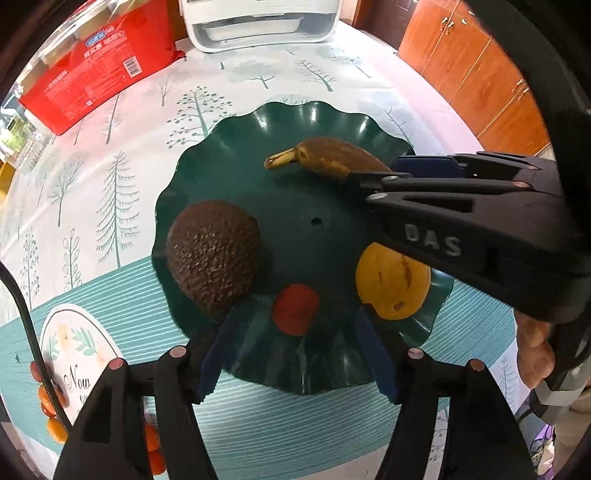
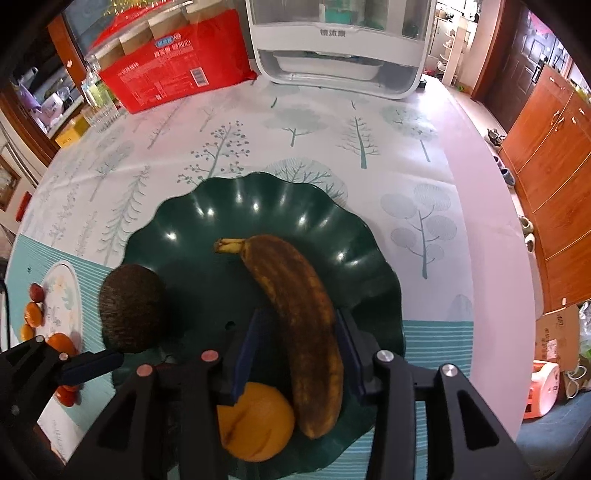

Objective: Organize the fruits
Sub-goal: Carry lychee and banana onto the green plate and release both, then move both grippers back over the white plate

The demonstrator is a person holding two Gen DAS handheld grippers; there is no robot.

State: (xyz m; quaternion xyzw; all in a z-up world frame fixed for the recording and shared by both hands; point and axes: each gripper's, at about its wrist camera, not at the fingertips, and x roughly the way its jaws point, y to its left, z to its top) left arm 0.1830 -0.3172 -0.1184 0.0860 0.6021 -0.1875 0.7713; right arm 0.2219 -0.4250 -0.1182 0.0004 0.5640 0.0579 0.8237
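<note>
A dark green scalloped plate [image 1: 332,122] [image 2: 207,221] sits on the tree-print tablecloth. On it lie a brown avocado [image 1: 214,258] [image 2: 129,310], a small red fruit [image 1: 295,309], an orange fruit [image 1: 393,280] [image 2: 255,421] and a brown-spotted banana [image 1: 328,155] [image 2: 295,295]. My left gripper [image 1: 297,312] points down at the plate's near rim and is open. The red fruit lies between its blue fingertips with a gap on each side. My right gripper [image 2: 300,314] straddles the banana's middle, and a narrow gap shows at its left finger [image 2: 251,347]. The banana rests on the plate.
A red box [image 1: 96,66] [image 2: 177,59] and a white appliance [image 1: 258,22] [image 2: 340,48] stand at the table's far edge. Small orange and red fruits [image 2: 33,314] [image 1: 55,424] lie on the cloth left of the plate. Wooden cabinets [image 2: 554,184] line the right.
</note>
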